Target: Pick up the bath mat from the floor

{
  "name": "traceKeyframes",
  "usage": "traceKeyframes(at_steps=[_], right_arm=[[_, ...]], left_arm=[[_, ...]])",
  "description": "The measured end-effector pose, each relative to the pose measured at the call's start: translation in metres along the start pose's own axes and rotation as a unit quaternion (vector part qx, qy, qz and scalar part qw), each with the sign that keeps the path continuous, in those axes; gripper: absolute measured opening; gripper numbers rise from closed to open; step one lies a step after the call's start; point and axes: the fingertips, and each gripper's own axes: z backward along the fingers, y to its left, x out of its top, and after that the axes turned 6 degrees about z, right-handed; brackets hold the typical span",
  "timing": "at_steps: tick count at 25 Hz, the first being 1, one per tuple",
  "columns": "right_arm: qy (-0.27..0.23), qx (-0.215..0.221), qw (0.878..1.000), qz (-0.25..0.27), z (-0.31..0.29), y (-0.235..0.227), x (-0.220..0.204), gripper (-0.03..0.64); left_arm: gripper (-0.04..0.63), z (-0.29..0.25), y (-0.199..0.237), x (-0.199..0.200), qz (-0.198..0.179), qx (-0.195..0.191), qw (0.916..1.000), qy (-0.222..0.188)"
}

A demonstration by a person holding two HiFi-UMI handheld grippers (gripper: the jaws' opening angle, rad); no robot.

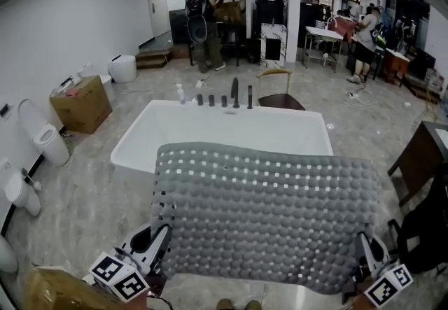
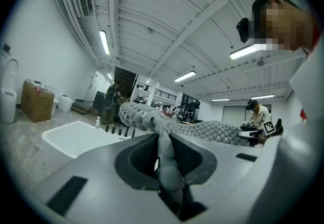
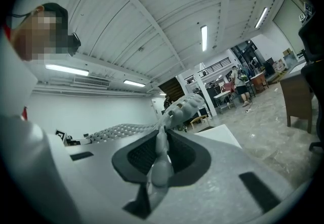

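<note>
Before the bathtub, we held the bath mat up, left hand-held gripper and right hand-held gripper clamping its near corners so it spread flat.

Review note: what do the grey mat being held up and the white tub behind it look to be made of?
The bath mat: likely soft rubber or PVC, matte grey; it has a moulded grid of bumps and holes, and its edge curls limply. The bathtub: probably acrylic or similar, smooth white; it has seamless rounded walls with a faint sheen.

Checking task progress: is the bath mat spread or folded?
Spread: the bath mat shows its full dotted face, held between the left hand-held gripper and right hand-held gripper.
</note>
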Motion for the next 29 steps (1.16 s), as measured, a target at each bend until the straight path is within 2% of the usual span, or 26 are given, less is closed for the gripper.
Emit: traceKeyframes(at_steps=[10, 29], right_arm=[[-0.002, 0.002, 1.0, 0.01, 0.001, 0.005, -0.004, 0.048], [0.004, -0.009, 1.0, 0.009, 0.005, 0.0, -0.011, 0.048]], left_arm=[[0.064, 0.008, 0.0, 0.0, -0.011, 0.001, 0.9999, -0.003], [0.064, 0.005, 0.001, -0.004, -0.008, -0.003, 1.0, 0.002]])
